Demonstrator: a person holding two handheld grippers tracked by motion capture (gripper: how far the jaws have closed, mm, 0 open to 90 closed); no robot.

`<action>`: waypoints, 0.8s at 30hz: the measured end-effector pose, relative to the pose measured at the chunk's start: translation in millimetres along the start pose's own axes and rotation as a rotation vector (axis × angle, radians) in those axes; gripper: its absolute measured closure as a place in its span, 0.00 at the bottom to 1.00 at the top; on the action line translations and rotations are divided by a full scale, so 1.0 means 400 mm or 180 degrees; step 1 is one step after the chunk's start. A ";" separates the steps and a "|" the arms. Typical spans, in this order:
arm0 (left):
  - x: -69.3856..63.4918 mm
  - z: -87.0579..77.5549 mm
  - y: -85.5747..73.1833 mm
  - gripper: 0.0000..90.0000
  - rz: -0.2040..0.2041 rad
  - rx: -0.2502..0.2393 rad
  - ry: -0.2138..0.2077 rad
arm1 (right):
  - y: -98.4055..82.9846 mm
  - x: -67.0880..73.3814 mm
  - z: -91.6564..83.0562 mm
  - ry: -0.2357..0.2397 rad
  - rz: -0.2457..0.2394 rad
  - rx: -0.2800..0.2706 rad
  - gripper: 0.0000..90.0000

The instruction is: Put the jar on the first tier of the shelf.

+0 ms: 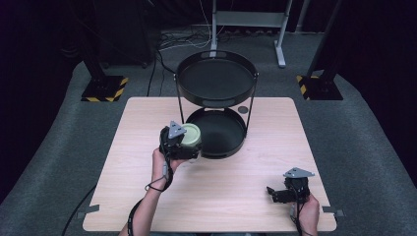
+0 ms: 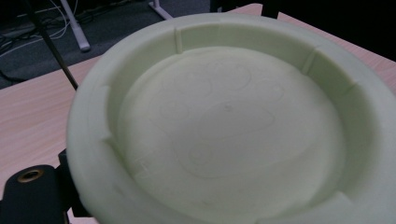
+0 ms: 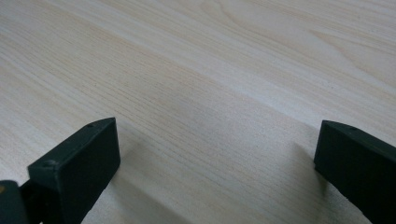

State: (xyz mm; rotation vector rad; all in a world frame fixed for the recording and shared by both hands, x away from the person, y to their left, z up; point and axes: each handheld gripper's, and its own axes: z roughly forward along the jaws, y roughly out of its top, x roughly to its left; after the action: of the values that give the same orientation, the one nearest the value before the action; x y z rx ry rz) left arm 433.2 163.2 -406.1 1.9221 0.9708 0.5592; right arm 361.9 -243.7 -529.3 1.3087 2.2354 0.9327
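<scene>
Left hand-held gripper (image 1: 189, 143) pinching pale green bowl (image 1: 191, 136) beside black two-tier tray (image 1: 216, 101); faint embossed paw outline inside, no legible writing. Right hand-held gripper (image 1: 274, 192) spread over bench (image 1: 236, 196).

I was working in a lab: dark curtains, grey carpet (image 1: 373, 142), hazard-striped stand bases (image 1: 104, 89), loose floor cables (image 1: 184, 42), one wooden table (image 1: 147, 162).

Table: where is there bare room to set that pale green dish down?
Bare wood on the table between the two hands, and along its left edge. The two-tier rack's lower tray and upper tray look empty. It is crowded only where the left claw holds the pale green dish.
</scene>
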 end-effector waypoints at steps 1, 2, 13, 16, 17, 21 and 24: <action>0.001 0.003 0.002 0.13 0.0004 0.0009 -0.0004 | 0.000 0.000 0.000 0.0000 0.0000 0.0000 0.00; 0.002 0.007 0.004 0.13 0.0000 0.0009 -0.0007 | 0.000 0.000 0.000 0.0000 0.0000 0.0000 0.00; 0.003 0.040 0.022 0.13 0.0036 0.0063 -0.0025 | 0.000 0.000 0.000 0.0000 0.0000 0.0000 0.00; 0.003 0.050 0.028 0.13 0.0039 0.0088 -0.0031 | 0.000 0.000 0.000 0.0000 -0.0001 0.0000 0.00; 0.003 0.053 0.029 0.13 0.0045 0.0093 -0.0032 | 0.000 0.000 0.000 0.0000 -0.0001 0.0000 0.00; 0.003 0.064 0.036 0.13 0.0048 0.0092 -0.0025 | 0.000 0.000 0.000 0.0000 -0.0001 0.0000 0.00; 0.004 0.071 0.041 0.13 0.0049 0.0099 -0.0024 | 0.000 0.000 0.000 0.0000 -0.0001 0.0000 0.00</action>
State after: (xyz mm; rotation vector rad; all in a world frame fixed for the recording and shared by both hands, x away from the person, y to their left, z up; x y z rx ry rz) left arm 460.6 145.2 -406.4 1.9596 0.9658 0.5483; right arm 361.9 -243.7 -529.4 1.3084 2.2354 0.9325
